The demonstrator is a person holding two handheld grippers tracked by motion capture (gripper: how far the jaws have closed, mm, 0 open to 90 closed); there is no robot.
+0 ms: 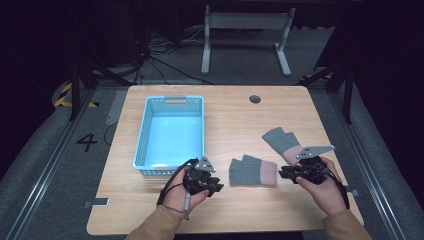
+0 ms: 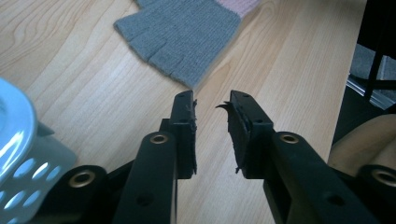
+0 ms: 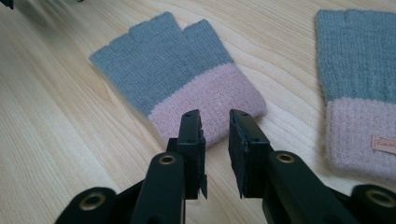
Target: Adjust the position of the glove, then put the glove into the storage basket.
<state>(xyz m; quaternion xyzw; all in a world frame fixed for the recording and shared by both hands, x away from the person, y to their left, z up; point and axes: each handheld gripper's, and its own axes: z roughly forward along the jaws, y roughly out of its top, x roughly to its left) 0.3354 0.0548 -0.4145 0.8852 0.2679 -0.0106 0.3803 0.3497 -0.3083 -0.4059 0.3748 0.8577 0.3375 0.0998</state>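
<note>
Both hand-held grippers, left point(image 1: 216, 188) and right point(image 1: 283, 172), rest narrowly parted and empty on the worktop point(image 1: 230, 125), flanking a glove point(image 1: 252, 171); basket point(image 1: 170, 131) stands left

Right of the blue basket point(image 1: 170, 131) the wooden table point(image 1: 235, 117) lies bare and open up to its far edge. Nearer, two fingerless gloves point(image 1: 252, 171) point(image 1: 283, 141) lie flat, low obstacles, with bare wood between them.
</note>
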